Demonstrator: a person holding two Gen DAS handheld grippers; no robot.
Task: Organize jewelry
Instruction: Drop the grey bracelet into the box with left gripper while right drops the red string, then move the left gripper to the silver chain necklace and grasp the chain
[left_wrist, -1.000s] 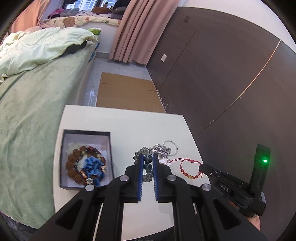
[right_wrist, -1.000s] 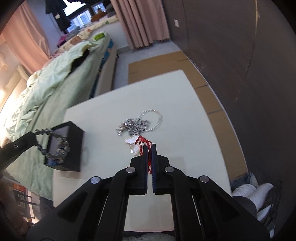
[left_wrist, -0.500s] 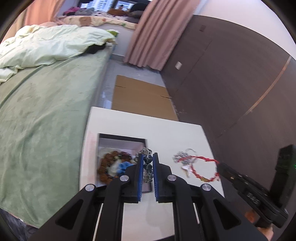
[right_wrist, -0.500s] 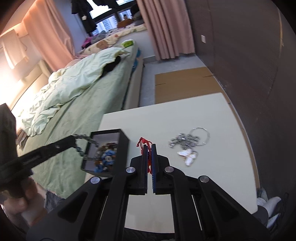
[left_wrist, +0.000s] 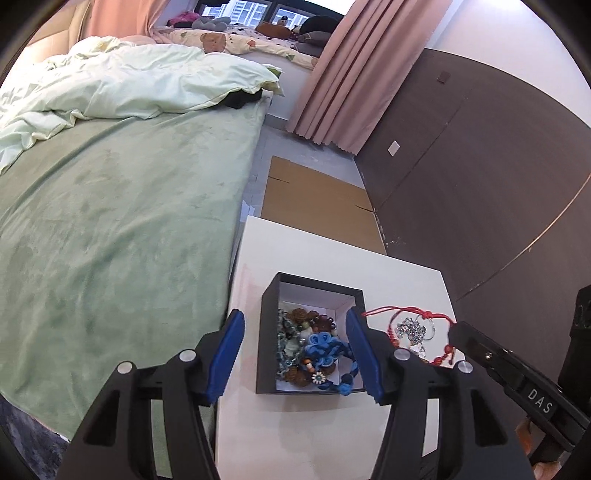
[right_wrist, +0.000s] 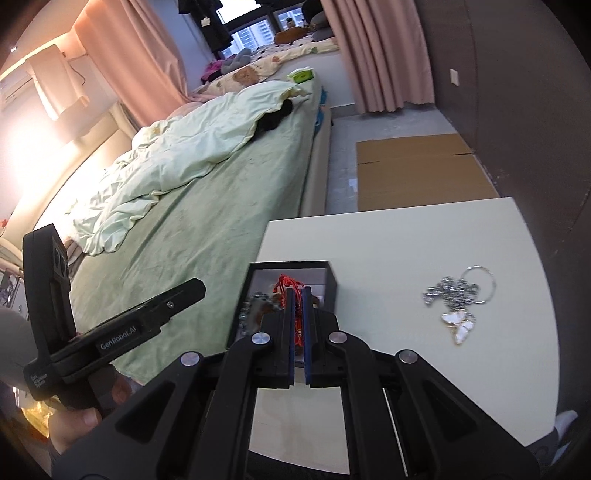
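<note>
While pinched, red bracelet (right_wrist: 287, 286) between right tongs (right_wrist: 298, 295).

a white table (left_wrist: 325, 258) stands just beside a bed with a green sheet (left_wrist: 110, 229) and rumpled pale duvet (right_wrist: 192, 147). flattened cardboard (right_wrist: 417, 170) lies on the floor near pink curtains (left_wrist: 351, 74).

Support: small white rectangular table (right_wrist: 406, 240) with a smooth matt top, standing close beside a bed covered in a green sheet (left_wrist: 110, 229).

Directly on it:
- open black square cardboard box with white lining (left_wrist: 266, 343), near the table's bed-side edge, holding a heap of beaded bracelets.
- tangled silver chain necklace with a white butterfly pendant and a thin wire ring (right_wrist: 456, 295), on the bare top, apart from the box, toward the side nearer the dark wall.
</note>
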